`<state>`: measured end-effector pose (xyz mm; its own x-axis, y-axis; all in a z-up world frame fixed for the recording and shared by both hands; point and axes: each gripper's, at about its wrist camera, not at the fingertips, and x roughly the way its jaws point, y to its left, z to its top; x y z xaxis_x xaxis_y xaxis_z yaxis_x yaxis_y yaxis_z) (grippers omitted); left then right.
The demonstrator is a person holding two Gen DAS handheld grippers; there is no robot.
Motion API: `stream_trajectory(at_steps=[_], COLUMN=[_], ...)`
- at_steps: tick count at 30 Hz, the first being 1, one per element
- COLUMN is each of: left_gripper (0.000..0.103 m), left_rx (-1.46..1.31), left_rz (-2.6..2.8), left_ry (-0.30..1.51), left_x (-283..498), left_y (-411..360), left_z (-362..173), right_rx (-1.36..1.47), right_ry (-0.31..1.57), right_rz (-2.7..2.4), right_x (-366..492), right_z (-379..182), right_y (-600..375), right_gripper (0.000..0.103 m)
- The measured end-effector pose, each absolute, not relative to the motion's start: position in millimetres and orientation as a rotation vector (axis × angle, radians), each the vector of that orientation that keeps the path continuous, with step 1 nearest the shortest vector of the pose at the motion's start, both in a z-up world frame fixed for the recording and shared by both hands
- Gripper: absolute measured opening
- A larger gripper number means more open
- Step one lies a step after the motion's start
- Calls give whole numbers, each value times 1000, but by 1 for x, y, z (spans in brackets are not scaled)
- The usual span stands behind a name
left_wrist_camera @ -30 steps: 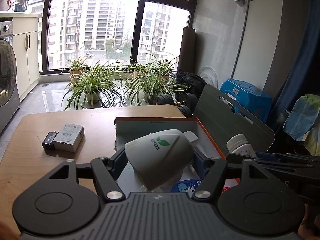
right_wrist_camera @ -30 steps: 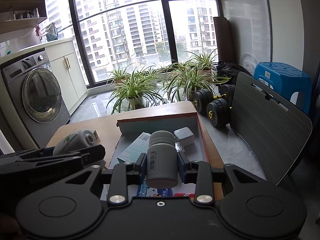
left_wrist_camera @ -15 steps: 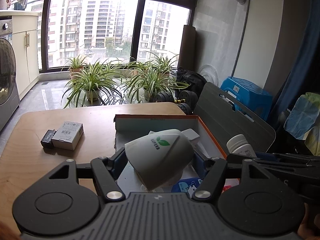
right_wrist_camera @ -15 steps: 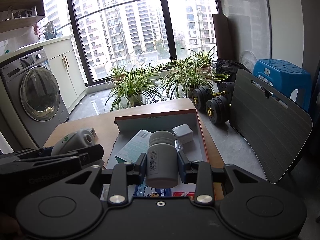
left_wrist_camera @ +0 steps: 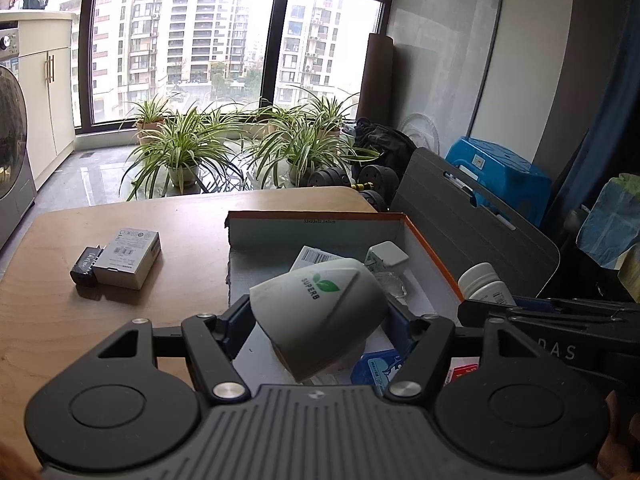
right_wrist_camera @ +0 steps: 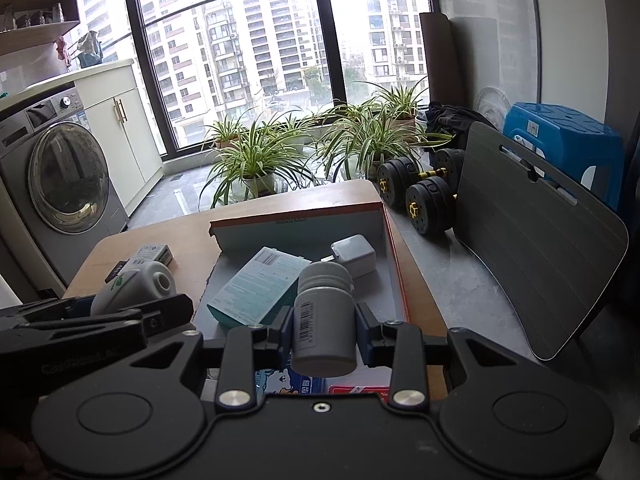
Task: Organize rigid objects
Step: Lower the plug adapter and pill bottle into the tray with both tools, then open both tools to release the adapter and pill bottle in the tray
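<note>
left gripper (left_wrist_camera: 316, 320) clamps mug (left_wrist_camera: 320, 316), tilted over box (left_wrist_camera: 432, 248) | right gripper (right_wrist_camera: 324, 334) grips bottle (right_wrist_camera: 324, 320) above box | risk: smooth mug slips, hits charger (left_wrist_camera: 386, 256)

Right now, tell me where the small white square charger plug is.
The small white square charger plug lies inside the orange-edged cardboard box, at its far right corner, just beyond the teal paper carton in the right wrist view.
</note>
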<state>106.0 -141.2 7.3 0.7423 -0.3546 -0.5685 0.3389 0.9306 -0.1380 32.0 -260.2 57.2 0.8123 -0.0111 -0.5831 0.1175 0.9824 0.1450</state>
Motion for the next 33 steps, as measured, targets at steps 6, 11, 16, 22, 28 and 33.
stream_trajectory(at_steps=[6, 11, 16, 22, 28, 33], left_gripper=[70, 70, 70, 69, 70, 86], left_rx=[-22, -21, -19, -27, -73, -110], left_rz=[-397, -406, -414, -424, -483, -496], left_ry=[648, 664, 675, 674, 694, 662], left_x=[120, 135, 148, 163, 172, 163], left_y=[-148, -154, -160, -166, -170, -166], left_z=[1, -5, -10, -13, -16, -8], right_rx=[157, 147, 129, 125, 122, 128], right_ry=[647, 664, 666, 648, 626, 597], right_rz=[-72, -82, -89, -103, -137, -142], right_x=[51, 67, 81, 87, 76, 69], right_z=[55, 53, 53, 56, 65, 78], right_y=[-264, -270, -273, -278, -279, -280], right_gripper=[40, 40, 40, 43, 46, 47])
